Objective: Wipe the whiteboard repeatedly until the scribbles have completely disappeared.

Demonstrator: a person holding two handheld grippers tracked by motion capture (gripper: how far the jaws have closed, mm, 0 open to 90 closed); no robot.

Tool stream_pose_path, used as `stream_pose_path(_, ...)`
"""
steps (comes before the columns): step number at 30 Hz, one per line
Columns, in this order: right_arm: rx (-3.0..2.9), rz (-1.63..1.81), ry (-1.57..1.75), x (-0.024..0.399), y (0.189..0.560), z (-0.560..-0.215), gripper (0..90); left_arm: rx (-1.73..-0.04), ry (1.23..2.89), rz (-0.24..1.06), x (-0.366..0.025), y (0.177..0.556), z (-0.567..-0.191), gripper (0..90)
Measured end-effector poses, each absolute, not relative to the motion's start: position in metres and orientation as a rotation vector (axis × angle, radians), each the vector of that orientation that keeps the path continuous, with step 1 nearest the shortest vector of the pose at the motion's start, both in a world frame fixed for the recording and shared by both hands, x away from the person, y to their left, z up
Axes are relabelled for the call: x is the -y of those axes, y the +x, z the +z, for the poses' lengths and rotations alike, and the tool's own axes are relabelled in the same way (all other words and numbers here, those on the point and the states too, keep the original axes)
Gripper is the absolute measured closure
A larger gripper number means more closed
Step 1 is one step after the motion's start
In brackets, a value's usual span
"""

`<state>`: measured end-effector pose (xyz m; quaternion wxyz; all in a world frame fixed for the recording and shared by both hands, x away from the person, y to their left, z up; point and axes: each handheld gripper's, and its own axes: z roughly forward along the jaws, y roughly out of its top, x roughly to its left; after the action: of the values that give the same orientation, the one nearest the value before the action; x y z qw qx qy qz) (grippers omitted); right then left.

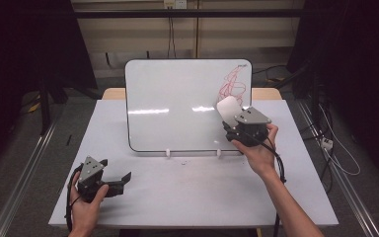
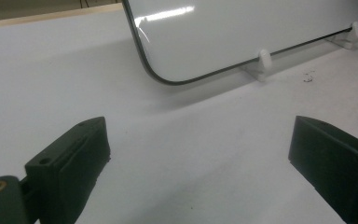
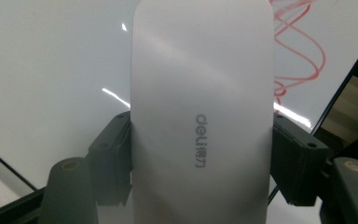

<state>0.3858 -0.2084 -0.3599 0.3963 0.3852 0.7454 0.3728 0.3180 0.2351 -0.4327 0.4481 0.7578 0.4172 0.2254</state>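
A whiteboard [image 1: 177,106] stands tilted on small white feet at the back of the white table [image 1: 187,192]; red scribbles [image 1: 234,84] mark its upper right corner. My right gripper [image 1: 233,118] is shut on a white board eraser [image 1: 228,106] and holds it against the board just below the scribbles. In the right gripper view the eraser [image 3: 200,116] sits clamped between both jaws, with the red scribbles [image 3: 298,51] to its right. My left gripper [image 1: 113,180] rests open near the table's front left; its jaws stand wide apart above the table [image 2: 191,140] with nothing between them.
The whiteboard's lower corner [image 2: 168,77] and a white foot [image 2: 264,59] lie ahead of the left gripper. A few dark specks [image 2: 309,77] dot the table by the board. Cables [image 1: 333,148] run on the floor at the right.
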Motion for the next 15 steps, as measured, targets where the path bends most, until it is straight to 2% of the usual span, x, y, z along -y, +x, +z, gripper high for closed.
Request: stream_pose_path(15,-1.855,0.894,0.938,0.204,0.411,-0.336,31.2,-1.026,1.901,0.568,-0.233,0.320,-0.433,5.0)
